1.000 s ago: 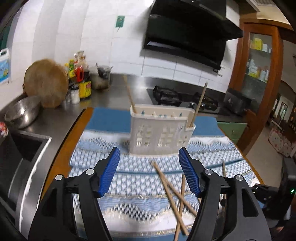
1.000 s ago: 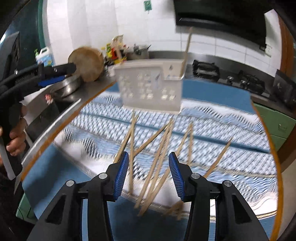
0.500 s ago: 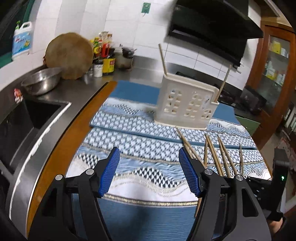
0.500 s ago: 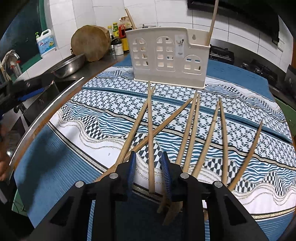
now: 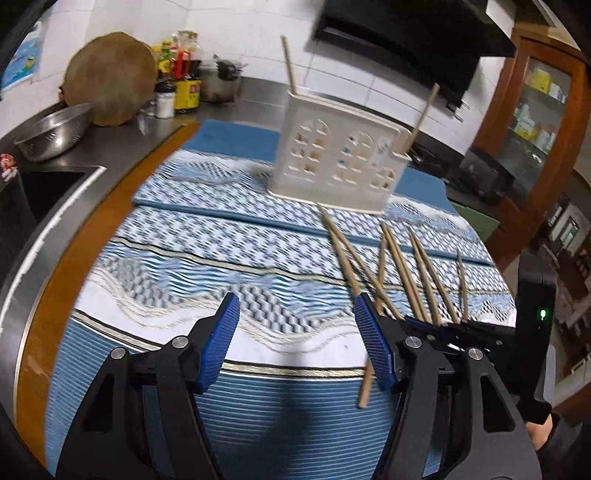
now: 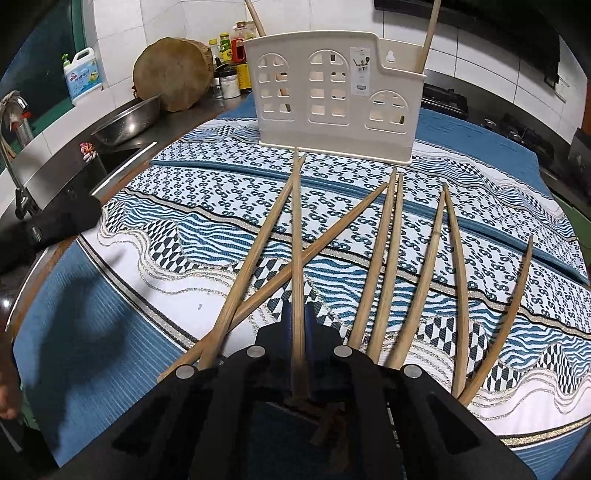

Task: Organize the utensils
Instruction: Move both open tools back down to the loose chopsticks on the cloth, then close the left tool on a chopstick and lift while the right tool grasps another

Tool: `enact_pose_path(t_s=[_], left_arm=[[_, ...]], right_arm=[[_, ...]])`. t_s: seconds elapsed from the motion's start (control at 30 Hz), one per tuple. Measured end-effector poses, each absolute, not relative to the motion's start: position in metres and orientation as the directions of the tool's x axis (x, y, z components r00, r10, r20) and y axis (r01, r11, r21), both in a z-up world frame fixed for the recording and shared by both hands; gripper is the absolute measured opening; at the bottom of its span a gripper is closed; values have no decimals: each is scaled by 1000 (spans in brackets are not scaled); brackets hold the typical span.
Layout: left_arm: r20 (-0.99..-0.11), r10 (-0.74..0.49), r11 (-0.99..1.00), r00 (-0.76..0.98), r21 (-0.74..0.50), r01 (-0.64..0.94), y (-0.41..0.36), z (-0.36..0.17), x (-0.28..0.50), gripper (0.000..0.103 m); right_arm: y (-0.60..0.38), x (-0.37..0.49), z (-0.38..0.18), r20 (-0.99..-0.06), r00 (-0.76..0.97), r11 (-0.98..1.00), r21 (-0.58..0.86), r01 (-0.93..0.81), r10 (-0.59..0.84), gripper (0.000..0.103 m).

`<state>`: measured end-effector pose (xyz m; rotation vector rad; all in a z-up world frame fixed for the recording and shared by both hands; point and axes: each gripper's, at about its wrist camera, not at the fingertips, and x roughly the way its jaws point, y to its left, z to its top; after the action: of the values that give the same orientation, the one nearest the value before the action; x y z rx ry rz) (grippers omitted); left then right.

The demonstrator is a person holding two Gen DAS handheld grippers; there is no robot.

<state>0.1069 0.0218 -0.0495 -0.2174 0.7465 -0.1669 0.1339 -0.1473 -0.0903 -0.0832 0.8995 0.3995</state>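
Observation:
Several wooden chopsticks (image 6: 384, 258) lie fanned on the blue patterned cloth (image 6: 166, 229) in front of a cream plastic utensil holder (image 6: 332, 92). Two chopsticks (image 6: 430, 33) stand in the holder, one at each end. My right gripper (image 6: 298, 314) is shut on one chopstick (image 6: 297, 236) that points straight at the holder. My left gripper (image 5: 295, 339) is open and empty above the cloth's near left part; the holder (image 5: 340, 155) and the loose chopsticks (image 5: 417, 273) show to its right. The right gripper (image 5: 436, 325) shows there low at the chopsticks' near ends.
A sink (image 5: 33, 188) and steel bowl (image 5: 51, 129) are at the left, with a round wooden board (image 5: 110, 77) and bottles (image 5: 181, 81) behind. A gas stove (image 6: 498, 114) lies behind the holder. The cloth's near edge hangs at the counter front.
My right gripper has closed on one chopstick after lowering over the pile. My left gripper has pulled back and to the left, still open.

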Motion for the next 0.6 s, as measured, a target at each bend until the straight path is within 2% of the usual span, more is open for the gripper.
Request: enact_pose_path(t_s=[0.07, 0.27, 0.4, 0.47, 0.6], left_arm=[[-667, -235, 964, 707, -252, 83, 14, -55, 109, 61], [-708, -285, 952, 646, -285, 108, -9, -73, 122, 41], [-720, -312, 945, 620, -303, 123, -27, -79, 130, 38], [-727, -319, 942, 608, -311, 123, -33, -82, 134, 30], [-739, -307, 946, 600, -306, 107, -43, -87, 141, 23]], right_arm=[[-151, 132, -88, -769, 560, 923, 101, -371, 309, 6], [-164, 122, -73, -737, 588, 922, 125, -368, 335, 6], [-174, 115, -59, -709, 609, 919, 146, -366, 356, 6], [-177, 111, -54, -698, 617, 917, 154, -367, 364, 6], [-184, 105, -47, -676, 630, 914, 176, -366, 382, 6]])
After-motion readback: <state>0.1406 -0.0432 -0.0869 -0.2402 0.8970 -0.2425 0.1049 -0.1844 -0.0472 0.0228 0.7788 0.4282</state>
